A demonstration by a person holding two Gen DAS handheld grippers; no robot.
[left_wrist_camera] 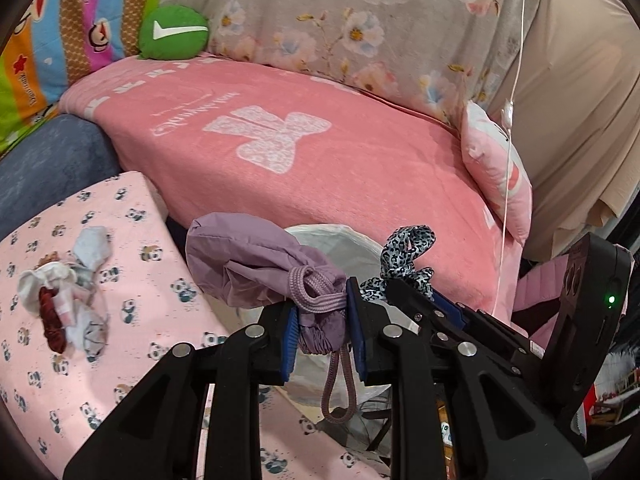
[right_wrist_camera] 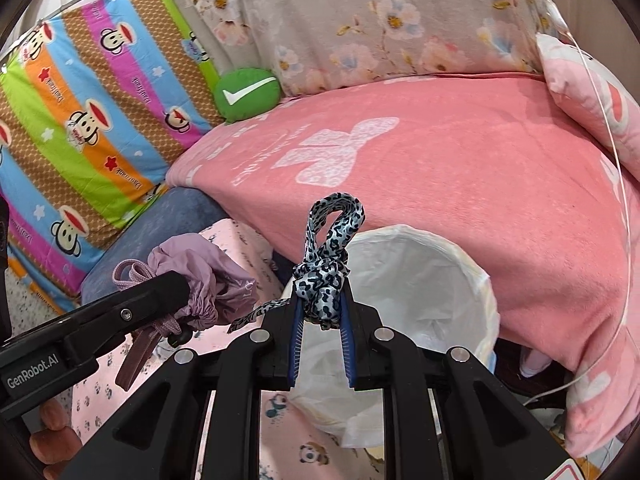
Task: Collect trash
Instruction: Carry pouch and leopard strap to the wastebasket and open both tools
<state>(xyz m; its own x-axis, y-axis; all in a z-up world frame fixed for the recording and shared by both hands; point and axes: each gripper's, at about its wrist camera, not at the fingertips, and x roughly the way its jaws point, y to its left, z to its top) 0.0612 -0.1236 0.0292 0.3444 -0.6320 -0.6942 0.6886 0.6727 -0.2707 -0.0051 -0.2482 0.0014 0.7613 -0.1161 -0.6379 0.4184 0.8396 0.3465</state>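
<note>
My left gripper is shut on a purple fabric pouch with a woven loop strap, held above the bin. It also shows in the right wrist view, at the left. My right gripper is shut on a knotted leopard-print ribbon, held over the near rim of a white-lined trash bin. The ribbon also shows in the left wrist view, just right of the pouch. The bin lies mostly hidden behind both held items there.
A pile of crumpled cloth scraps and a dark red scrunchie lies on the panda-print pink cushion. A pink blanket covers the sofa behind the bin. A green check-mark pillow, a small pink pillow and a hanging white cord stand nearby.
</note>
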